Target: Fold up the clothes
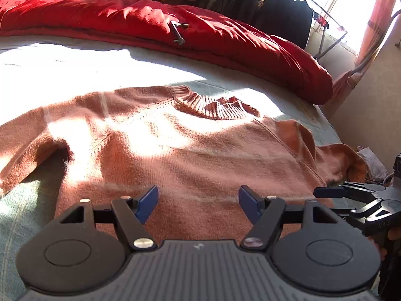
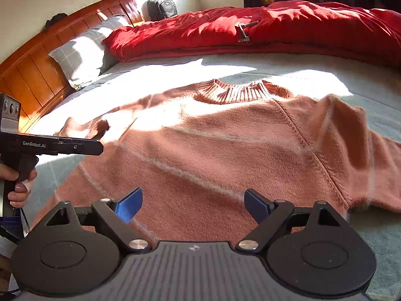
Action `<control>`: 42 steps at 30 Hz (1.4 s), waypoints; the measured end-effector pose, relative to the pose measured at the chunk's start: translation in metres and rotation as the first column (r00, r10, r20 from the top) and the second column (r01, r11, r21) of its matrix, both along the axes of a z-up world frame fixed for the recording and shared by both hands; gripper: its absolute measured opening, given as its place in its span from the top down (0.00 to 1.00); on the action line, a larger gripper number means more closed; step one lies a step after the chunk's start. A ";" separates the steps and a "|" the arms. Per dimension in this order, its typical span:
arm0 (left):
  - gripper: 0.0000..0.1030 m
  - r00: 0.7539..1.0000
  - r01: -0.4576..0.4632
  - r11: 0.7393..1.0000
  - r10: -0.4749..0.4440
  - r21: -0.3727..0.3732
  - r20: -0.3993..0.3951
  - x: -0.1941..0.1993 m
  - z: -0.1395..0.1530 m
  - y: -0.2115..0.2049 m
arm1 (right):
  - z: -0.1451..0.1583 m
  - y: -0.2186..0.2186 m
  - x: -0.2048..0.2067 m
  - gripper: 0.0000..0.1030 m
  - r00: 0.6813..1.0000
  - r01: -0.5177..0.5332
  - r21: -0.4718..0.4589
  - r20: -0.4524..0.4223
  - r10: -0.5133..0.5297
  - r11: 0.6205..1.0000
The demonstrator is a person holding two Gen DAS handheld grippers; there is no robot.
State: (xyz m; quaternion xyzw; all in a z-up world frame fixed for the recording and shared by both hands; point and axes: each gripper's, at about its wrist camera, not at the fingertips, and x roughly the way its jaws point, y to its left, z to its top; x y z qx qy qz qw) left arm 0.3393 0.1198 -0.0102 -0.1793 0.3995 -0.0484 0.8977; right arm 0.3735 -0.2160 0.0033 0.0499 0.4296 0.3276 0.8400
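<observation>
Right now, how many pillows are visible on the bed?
1: a grey checked pillow lies against the wooden headboard, beside the red duvet. The duvet may be hiding others.

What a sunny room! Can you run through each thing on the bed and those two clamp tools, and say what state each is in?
Sweater: spread flat, front up, unfolded, sleeves out.
Sweater collar: lying open, toward the quilt.
Red quilt: bunched along the far side of the bed.
Pillow: propped against the headboard.
Left gripper: open, empty, over the sweater's hem.
Right gripper: open, empty, over the sweater's hem.
</observation>
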 end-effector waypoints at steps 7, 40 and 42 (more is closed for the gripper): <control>0.33 0.989 -0.142 0.988 0.144 0.059 -0.026 0.010 -0.043 0.030 | -0.038 -0.020 0.033 0.12 0.998 0.068 -0.034 -0.001 -0.068 0.997; 0.27 0.998 0.051 0.996 -0.054 0.077 0.035 0.057 -0.047 0.009 | -0.049 0.028 0.041 0.00 0.982 0.183 -0.271 0.093 -0.163 0.945; 0.27 0.999 -0.028 0.999 0.027 0.026 0.034 0.065 -0.045 0.023 | -0.050 0.030 0.042 0.00 0.981 0.191 -0.276 0.094 -0.172 0.942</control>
